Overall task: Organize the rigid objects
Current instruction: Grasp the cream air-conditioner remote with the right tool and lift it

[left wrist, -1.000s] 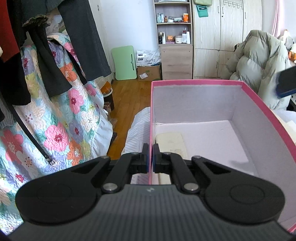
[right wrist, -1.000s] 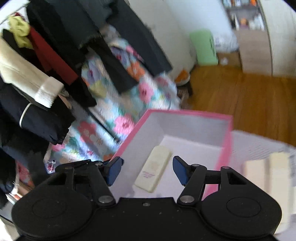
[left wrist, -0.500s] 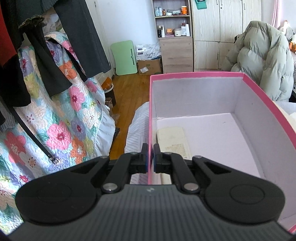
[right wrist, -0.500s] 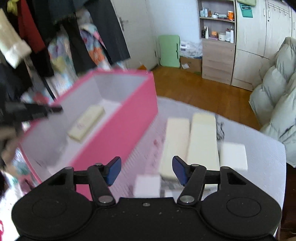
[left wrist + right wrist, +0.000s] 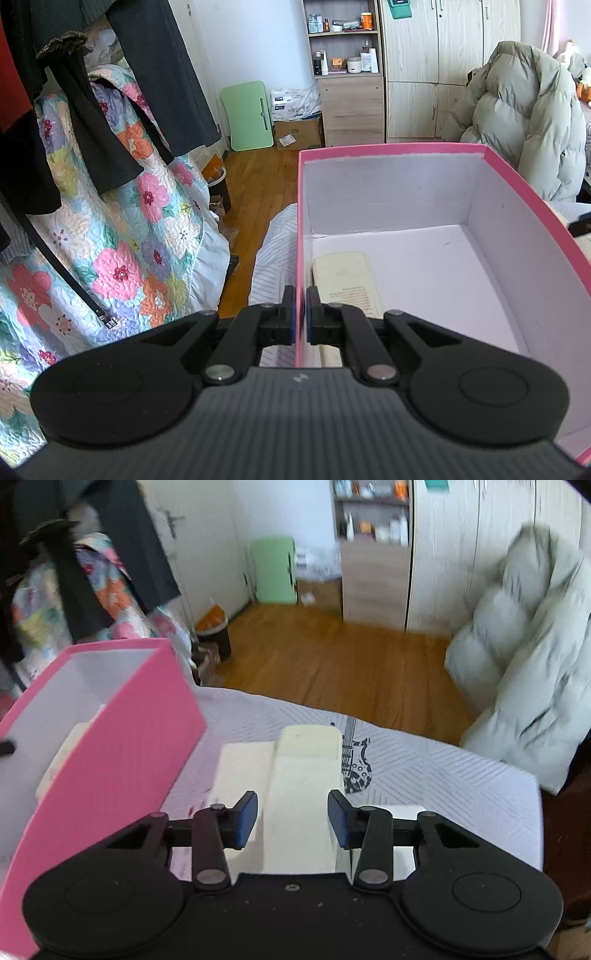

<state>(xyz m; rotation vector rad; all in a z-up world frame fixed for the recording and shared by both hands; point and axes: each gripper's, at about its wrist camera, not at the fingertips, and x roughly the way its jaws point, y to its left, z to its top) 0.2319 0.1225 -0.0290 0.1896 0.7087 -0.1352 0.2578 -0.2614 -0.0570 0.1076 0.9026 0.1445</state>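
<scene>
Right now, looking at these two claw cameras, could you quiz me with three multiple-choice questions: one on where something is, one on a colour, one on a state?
1. Where does the cream remote lie?
A. inside the box
B. on the wooden floor
C. on the shelf

2. What colour is the box outside?
A. green
B. pink
C. black

3. How does the left claw stand?
A. wide open over the floor
B. holding a jacket
C. shut on the box's wall

Answers: 1 A, it rests on the white bottom by the left wall. 2 B, the wall facing the right camera is pink. 3 C, its pads pinch the pink edge from both sides.
</scene>
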